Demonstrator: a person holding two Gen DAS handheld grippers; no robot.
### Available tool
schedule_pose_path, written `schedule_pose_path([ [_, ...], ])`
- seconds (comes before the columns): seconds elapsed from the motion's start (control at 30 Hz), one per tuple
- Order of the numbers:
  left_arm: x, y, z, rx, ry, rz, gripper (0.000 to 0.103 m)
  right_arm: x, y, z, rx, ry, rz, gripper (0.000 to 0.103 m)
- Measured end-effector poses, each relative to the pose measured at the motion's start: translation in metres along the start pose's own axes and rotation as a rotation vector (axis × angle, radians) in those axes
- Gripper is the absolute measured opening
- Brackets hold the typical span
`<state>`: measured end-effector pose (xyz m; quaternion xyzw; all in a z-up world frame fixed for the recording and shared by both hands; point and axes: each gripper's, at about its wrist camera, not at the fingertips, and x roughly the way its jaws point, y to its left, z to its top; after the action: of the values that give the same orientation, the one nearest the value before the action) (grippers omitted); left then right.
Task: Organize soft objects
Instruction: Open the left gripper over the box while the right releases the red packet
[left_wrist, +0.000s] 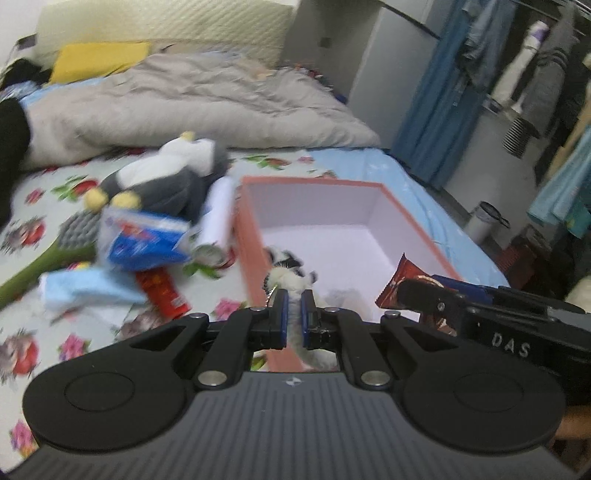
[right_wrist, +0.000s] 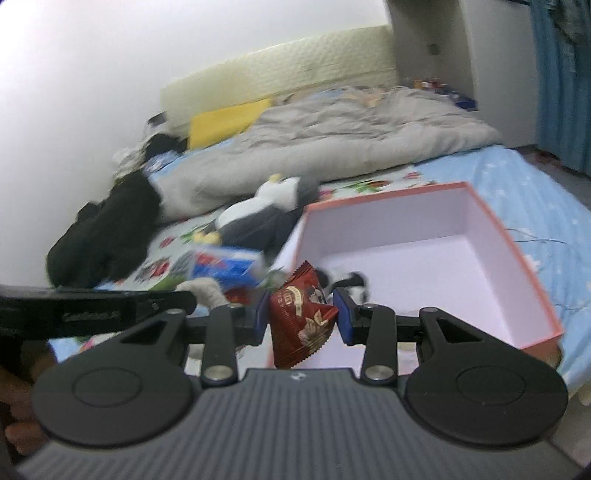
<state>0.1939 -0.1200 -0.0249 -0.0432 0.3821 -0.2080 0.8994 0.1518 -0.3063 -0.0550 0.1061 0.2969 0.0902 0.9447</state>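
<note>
where floral bedsheet (left_wrist: 44, 229) lies (rumpled), grey duvet (left_wrist: 192, 99)

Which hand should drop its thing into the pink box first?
Probably left: the left gripper holds the small plush toy over the box. The right gripper holds a red snack packet, not soft.

The open box (left_wrist: 332, 206) rests on the bed (left_wrist: 424, 177), with the penguin plush (left_wrist: 166, 173), tissue pack (left_wrist: 147, 240) and roll (left_wrist: 218, 218) lying left of the box, and the duvet (left_wrist: 184, 103) behind the box.
</note>
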Motion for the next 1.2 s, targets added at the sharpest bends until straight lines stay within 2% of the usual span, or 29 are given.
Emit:
schedule_pose_path([
  [0.2, 0.032, -0.03, 0.034, 0.056, 0.028, -0.057, 0.008, 0.001, -0.039, 0.022, 0.077, -0.013, -0.085, 0.041],
  [0.37, 0.07, -0.048, 0.054, 0.08, 0.116, -0.088, 0.008, 0.01, -0.062, 0.033, 0.067, 0.004, -0.142, 0.041],
  [0.5, 0.108, -0.056, 0.063, 0.103, 0.187, -0.071, 0.008, 0.025, -0.08, 0.038, 0.059, 0.051, -0.171, 0.041],
  [0.57, 0.127, -0.054, 0.065, 0.077, 0.24, -0.094, 0.008, 0.032, -0.089, 0.039, 0.068, 0.082, -0.173, 0.041],
  [0.73, 0.16, -0.055, 0.069, 0.075, 0.309, -0.069, 0.008, 0.047, -0.105, 0.038, 0.073, 0.171, -0.188, 0.041],
  [1.07, 0.177, -0.061, 0.068, 0.082, 0.351, -0.058, 0.009, 0.072, -0.134, 0.029, 0.112, 0.263, -0.215, 0.042],
  [1.13, 0.177, -0.061, 0.068, 0.084, 0.346, -0.032, 0.009, 0.074, -0.137, 0.028, 0.123, 0.268, -0.214, 0.045],
  [1.17, 0.177, -0.06, 0.069, 0.077, 0.344, -0.02, 0.011, 0.074, -0.137, 0.027, 0.124, 0.268, -0.217, 0.052],
  [1.2, 0.177, -0.058, 0.069, 0.065, 0.346, -0.022, 0.018, 0.075, -0.137, 0.027, 0.118, 0.269, -0.219, 0.058],
])
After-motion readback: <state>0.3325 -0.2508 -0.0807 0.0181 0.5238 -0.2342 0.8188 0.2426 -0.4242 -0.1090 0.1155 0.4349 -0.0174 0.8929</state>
